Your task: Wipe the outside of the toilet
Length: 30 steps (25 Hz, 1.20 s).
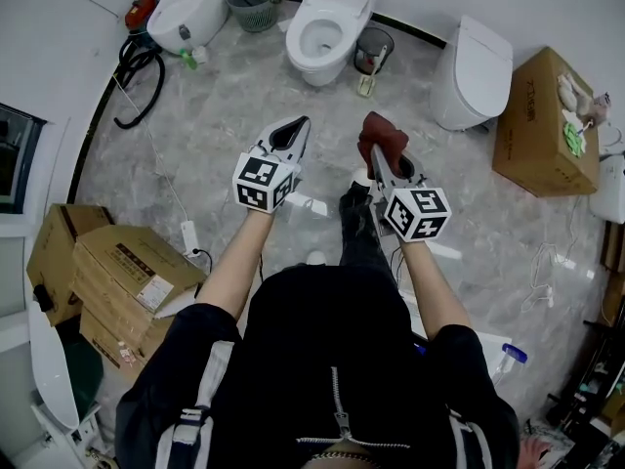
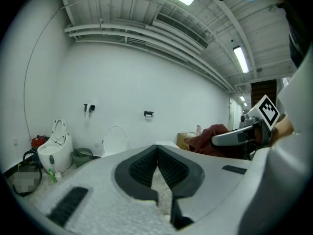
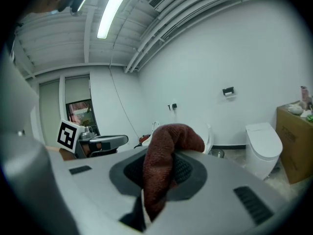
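Observation:
A white toilet (image 1: 327, 27) with its lid up stands at the far wall, ahead of both grippers and well apart from them. In the left gripper view the same toilet (image 2: 115, 142) shows in the distance. My right gripper (image 1: 379, 152) is shut on a dark red cloth (image 1: 383, 133), which drapes over the jaw tips. The cloth (image 3: 165, 148) hangs down between the black pads in the right gripper view. My left gripper (image 1: 292, 135) is held beside it at the same height. Its jaws (image 2: 157, 153) meet at the tip with nothing between them.
A second toilet (image 1: 186, 10) stands far left and a closed one (image 1: 471, 71) far right. A green basket (image 1: 256, 4) and a small bin (image 1: 373, 49) flank the middle toilet. Cardboard boxes (image 1: 540, 120) (image 1: 127, 274) line both sides. A black hose (image 1: 137, 71) and white cables lie on the marble floor.

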Tool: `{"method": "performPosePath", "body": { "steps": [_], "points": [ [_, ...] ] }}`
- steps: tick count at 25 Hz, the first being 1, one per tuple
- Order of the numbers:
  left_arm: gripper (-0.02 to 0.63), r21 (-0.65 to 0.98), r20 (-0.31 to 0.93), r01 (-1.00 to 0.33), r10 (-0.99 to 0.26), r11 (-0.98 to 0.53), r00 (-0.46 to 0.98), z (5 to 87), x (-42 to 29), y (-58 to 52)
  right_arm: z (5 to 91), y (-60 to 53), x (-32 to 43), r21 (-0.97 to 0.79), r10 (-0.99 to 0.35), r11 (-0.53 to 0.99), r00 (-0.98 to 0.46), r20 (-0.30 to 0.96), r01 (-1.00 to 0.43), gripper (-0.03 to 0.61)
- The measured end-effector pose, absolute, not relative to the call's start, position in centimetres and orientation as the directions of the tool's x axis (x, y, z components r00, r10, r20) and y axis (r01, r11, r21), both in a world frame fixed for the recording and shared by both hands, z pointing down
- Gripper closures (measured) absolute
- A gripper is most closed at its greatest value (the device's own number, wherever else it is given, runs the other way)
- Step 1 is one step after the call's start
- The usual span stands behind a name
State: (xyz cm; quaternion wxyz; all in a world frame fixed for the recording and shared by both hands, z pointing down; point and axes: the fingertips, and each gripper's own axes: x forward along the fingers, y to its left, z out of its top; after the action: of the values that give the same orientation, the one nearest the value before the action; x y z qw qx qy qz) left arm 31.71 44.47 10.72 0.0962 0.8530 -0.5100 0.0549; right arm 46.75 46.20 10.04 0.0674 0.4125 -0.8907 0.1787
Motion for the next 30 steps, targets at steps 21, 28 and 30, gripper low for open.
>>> {"method": "performPosePath", "body": {
  "steps": [21,28,30],
  "points": [
    [0.612,0.175,0.278,-0.933,-0.893,-0.314,0.353,15.6,31.2,12.3,15.5,9.9,46.7,-0.317,-0.605,0.650,-0.723,0.334,-0.690,0.523],
    [0.612,0.185,0.296,-0.920,-0.873,-0.345,0.387,19.5,28.3,5.6,19.8,4.0,43.5,-0.323,-0.609,0.616,-0.694,0.383,-0.719,0.522],
    [0.612,0.198,0.308,-0.914,-0.863,-0.354,0.401,21.3,27.5,3.9,21.3,2.5,43.1,-0.314,-0.618,0.601,-0.676,0.400,-0.735,0.522]
  ]
}}
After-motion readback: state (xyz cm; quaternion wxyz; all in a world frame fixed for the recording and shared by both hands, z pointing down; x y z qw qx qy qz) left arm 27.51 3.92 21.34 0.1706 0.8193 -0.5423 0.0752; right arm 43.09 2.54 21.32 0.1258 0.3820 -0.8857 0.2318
